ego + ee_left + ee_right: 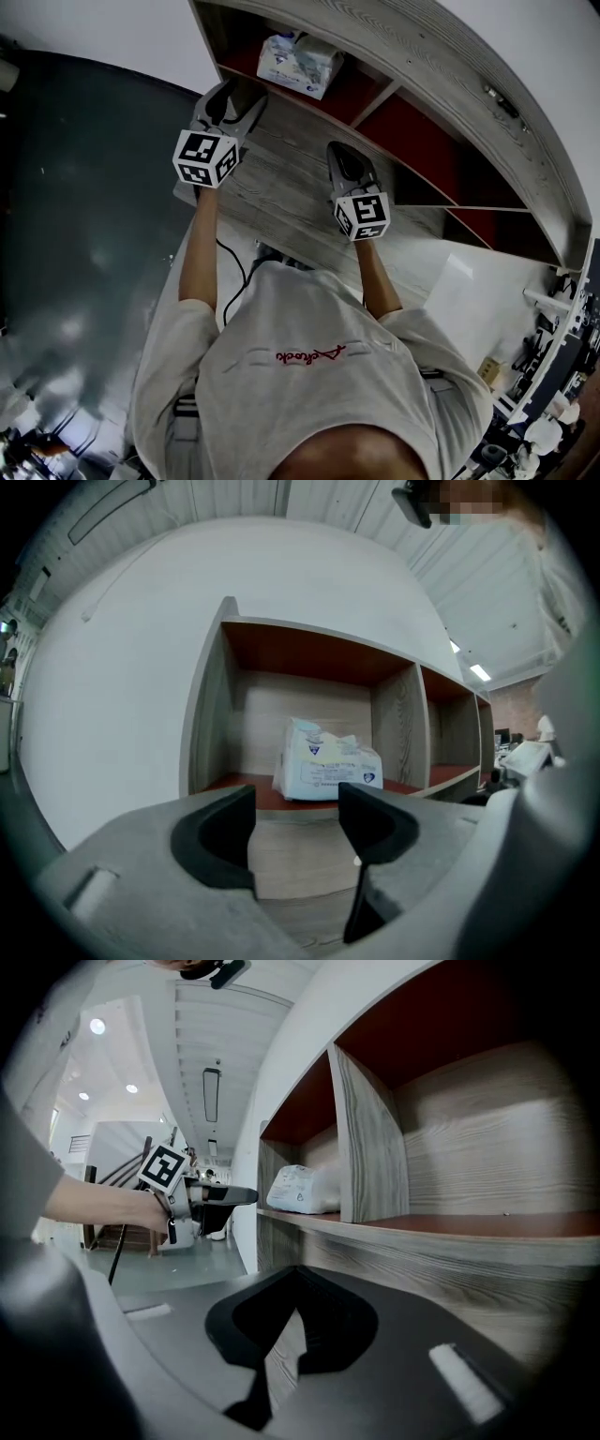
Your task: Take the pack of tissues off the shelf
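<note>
Pack of tissues (328, 766) is seen standing on the red floor of the leftmost compartment of the shelf (211, 714), set back from the front edge and clear of both side walls. Left gripper (298, 832) is held level in front of that compartment, jaws spread wide, nothing between them, well short of the pack. Right gripper (295, 1335) is parked lower by the shelf front, jaws closed on nothing. Risks: the soft wrap could be pinched alone and slip out, the pack could be shoved deeper if 1 jaw tip lands on its face, or a jaw could be caught on the shelf lip if the approach is low. The pack's long axis appears to run along the shelf front, printed broad face toward the left gripper, though fisheye distortion makes this uncertain; a grab across that axis may exceed the jaw gap.
</note>
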